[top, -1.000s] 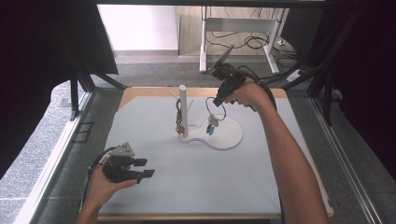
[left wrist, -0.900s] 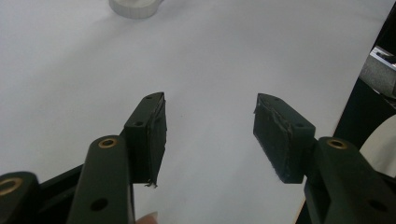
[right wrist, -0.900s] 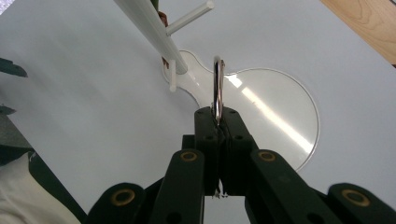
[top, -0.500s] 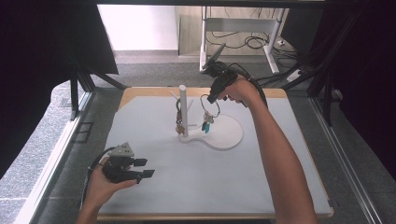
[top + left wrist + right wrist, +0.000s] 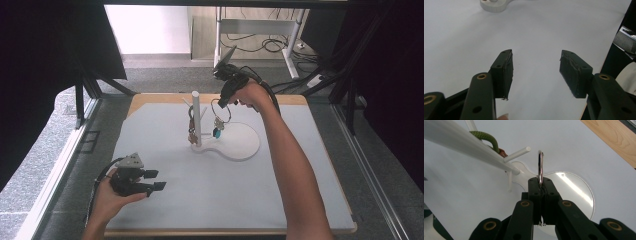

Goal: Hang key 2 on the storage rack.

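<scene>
The right claw (image 5: 540,185) is clamped tight on a thin, polished metal key ring (image 5: 540,166), gripping it at its lower arc. In the right gripper view the ring shows edge-on, a narrow bright sliver standing straight up from the black jaw tips at the centre of the frame. In the high view the right claw (image 5: 220,103) sits right of the upper centre, and the key ring (image 5: 221,111) hangs below it as an open loop with its long axis running up and down the frame. Two small charms dangle from its bottom: one pale, one teal charm (image 5: 218,133).

Just left of the ring stands a smooth white stand (image 5: 196,120), a round post with slim round pegs branching off it. Two pegs show clearly in the right gripper view, and the nearest white peg (image 5: 517,154) points toward the ring without touching it. A green cord (image 5: 486,137) loops over the post at the upper left of that view. The post rises from a flat, glossy white base (image 5: 240,142) with a round lobe, which lies on the matte pale-grey bench (image 5: 225,195).

At the lower left of the high view, the left claw (image 5: 156,180) rests low over the bench in the person's hand. In the left gripper view the left claw (image 5: 536,71) stands wide apart, with nothing between its two rubber-faced black pads.
</scene>
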`<state>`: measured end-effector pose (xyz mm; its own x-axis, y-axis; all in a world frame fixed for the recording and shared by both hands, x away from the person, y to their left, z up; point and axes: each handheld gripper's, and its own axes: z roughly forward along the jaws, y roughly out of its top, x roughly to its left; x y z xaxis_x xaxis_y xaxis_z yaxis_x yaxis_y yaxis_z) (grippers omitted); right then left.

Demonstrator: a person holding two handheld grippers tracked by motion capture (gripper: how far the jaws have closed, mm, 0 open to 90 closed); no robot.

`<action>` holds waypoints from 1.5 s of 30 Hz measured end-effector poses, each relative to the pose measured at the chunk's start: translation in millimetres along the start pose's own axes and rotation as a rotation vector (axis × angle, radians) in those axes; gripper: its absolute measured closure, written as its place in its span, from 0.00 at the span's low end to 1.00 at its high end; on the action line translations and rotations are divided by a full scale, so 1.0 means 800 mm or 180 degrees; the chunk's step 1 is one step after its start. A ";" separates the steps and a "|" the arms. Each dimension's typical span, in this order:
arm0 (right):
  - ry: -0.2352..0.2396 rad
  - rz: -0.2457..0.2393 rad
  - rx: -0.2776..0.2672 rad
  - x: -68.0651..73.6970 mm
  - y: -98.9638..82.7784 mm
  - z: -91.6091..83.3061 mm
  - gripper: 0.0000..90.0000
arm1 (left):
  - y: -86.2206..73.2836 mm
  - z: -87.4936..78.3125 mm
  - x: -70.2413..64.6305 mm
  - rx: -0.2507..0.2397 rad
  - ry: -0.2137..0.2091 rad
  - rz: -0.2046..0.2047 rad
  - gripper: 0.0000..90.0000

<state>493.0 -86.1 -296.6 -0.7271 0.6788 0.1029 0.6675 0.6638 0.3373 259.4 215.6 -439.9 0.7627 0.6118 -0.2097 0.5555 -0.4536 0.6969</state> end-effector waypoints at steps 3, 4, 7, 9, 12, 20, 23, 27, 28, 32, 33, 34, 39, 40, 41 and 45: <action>-0.0033 0.0024 -0.0010 0.000 0.004 0.004 0.97 | 0.000 0.000 -0.001 -0.0006 0.0001 -0.0001 0.50; -0.0043 0.0007 -0.0018 -0.001 0.004 0.005 0.97 | 0.000 -0.001 -0.001 0.0000 -0.0003 0.0004 0.50; -0.0051 -0.0011 -0.0028 0.000 0.006 0.008 0.97 | 0.000 0.000 -0.001 0.0006 -0.0009 0.0006 0.50; -0.0052 -0.0011 -0.0044 0.002 0.008 0.009 0.97 | 0.000 0.000 -0.002 0.0010 -0.0006 0.0016 0.50; -0.0055 -0.0021 -0.0059 0.005 0.010 0.011 0.97 | 0.000 0.000 -0.002 0.0015 -0.0014 0.0022 0.50; -0.0034 -0.0055 -0.0049 0.011 0.015 0.020 0.97 | 0.000 0.001 -0.003 0.0036 -0.0010 0.0032 0.50; -0.0007 -0.0084 -0.0052 0.017 0.015 0.024 0.97 | 0.000 0.003 -0.003 0.0046 -0.0017 0.0027 0.50; 0.0029 -0.0153 -0.0034 0.027 0.013 0.028 0.97 | 0.001 0.005 -0.004 0.0066 -0.0018 0.0034 0.50; 0.0034 -0.0162 -0.0037 0.028 0.013 0.028 0.97 | 0.001 0.006 -0.004 0.0074 -0.0020 0.0041 0.50; 0.0069 -0.0159 -0.0050 0.035 0.009 0.030 0.97 | 0.001 0.006 -0.005 0.0073 -0.0011 0.0041 0.50; 0.0069 -0.0191 -0.0066 0.036 0.007 0.031 0.97 | 0.001 0.006 -0.005 0.0077 -0.0006 0.0042 0.50; 0.0080 -0.0182 -0.0062 0.038 0.006 0.031 0.97 | 0.001 0.006 -0.005 0.0084 -0.0006 0.0042 0.50; 0.0109 -0.0172 -0.0073 0.041 -0.003 0.034 0.97 | 0.001 0.008 -0.007 0.0092 0.0004 0.0041 0.50; 0.0107 -0.0207 -0.0084 0.040 -0.005 0.036 0.97 | 0.001 0.008 -0.007 0.0094 0.0002 0.0043 0.50; 0.0122 -0.0197 -0.0077 0.041 -0.007 0.038 0.97 | 0.002 0.008 -0.007 0.0096 0.0006 0.0041 0.50; 0.0164 -0.0173 -0.0074 0.040 -0.014 0.045 0.97 | 0.002 0.009 -0.007 0.0096 0.0013 0.0038 0.50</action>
<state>468.0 -60.4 -330.3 -0.7699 0.6244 0.1316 0.6232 0.6914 0.3653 258.4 207.3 -442.5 0.7680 0.6088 -0.1987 0.5562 -0.4803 0.6782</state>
